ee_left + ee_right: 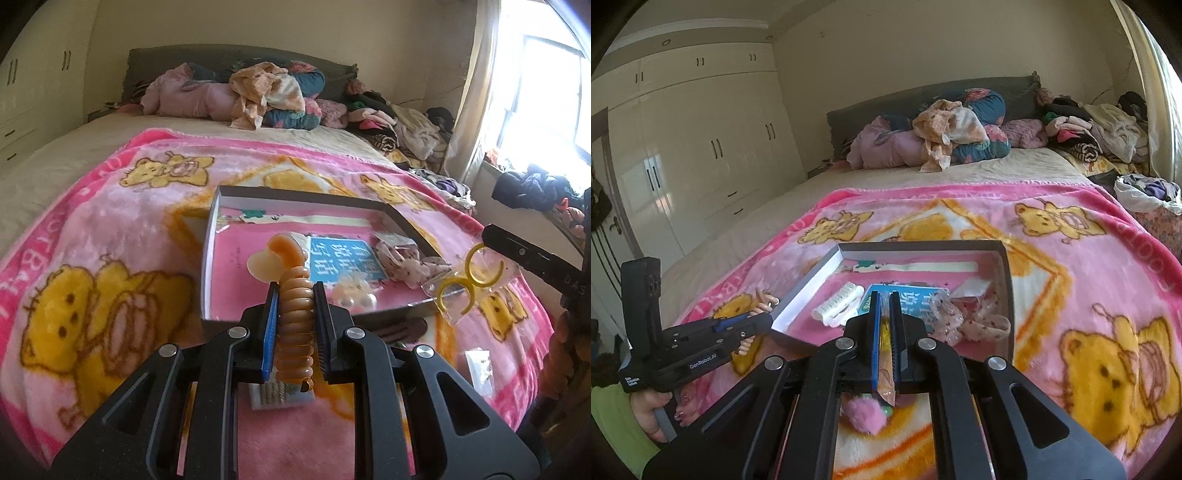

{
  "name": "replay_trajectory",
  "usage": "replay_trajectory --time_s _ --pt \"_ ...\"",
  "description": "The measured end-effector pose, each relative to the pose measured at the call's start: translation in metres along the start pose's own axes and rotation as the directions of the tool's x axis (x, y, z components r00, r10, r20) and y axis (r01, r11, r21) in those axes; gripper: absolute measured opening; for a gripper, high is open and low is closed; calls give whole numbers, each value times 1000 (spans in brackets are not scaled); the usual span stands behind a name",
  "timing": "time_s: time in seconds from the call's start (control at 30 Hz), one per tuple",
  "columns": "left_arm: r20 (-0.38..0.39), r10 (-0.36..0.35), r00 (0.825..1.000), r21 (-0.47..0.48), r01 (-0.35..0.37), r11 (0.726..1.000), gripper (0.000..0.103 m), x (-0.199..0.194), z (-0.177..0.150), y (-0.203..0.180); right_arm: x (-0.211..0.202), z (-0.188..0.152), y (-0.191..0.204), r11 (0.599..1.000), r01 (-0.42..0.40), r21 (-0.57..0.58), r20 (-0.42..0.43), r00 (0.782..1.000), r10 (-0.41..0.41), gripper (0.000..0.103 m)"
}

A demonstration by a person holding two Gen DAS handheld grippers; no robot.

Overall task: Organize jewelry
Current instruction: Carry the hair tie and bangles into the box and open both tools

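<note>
Lying open, the box (1004,280) holds a white hair clip (836,304) — left claw (295,299) clamps an amber coil tie (295,314), right claw (884,306) a clear packet (476,280).

Left gripper (295,291) tilts downward, fingers (322,306) clamped shut; right gripper (884,301) likewise closed; a hand (652,410) grips the left handle.

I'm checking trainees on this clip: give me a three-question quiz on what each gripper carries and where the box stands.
1. True or false: the left gripper is shut on the amber spiral plastic hair tie.
2. What does the right gripper hold? A) a clear plastic packet with yellow rings B) a white comb C) nothing
3. On what does the open shallow cardboard box rest?

Key: 1 true. 2 A. 3 the pink fleece blanket with yellow bears.
</note>
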State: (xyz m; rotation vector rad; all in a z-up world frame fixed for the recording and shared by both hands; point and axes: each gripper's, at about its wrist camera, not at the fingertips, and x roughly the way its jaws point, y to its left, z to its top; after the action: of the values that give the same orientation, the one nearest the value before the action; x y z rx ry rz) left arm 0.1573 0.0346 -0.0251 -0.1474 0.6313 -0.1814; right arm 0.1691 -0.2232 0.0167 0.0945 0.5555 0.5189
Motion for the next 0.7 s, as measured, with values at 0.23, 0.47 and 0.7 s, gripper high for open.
replay_trajectory --time_s 0.23,0.47,0.7 --pt "3 9 1000 17 -9 1000 11 9 12 2 16 8 1 1000 -10 8 1 1000 10 5" --pt "-7 13 1000 25 -13 1000 11 22 22 2 31 16 -4 999 -26 27 -6 1000 26 5" --pt "-28 28 999 41 -27 999 11 39 29 1 49 19 -12 998 -32 54 -24 999 33 5"
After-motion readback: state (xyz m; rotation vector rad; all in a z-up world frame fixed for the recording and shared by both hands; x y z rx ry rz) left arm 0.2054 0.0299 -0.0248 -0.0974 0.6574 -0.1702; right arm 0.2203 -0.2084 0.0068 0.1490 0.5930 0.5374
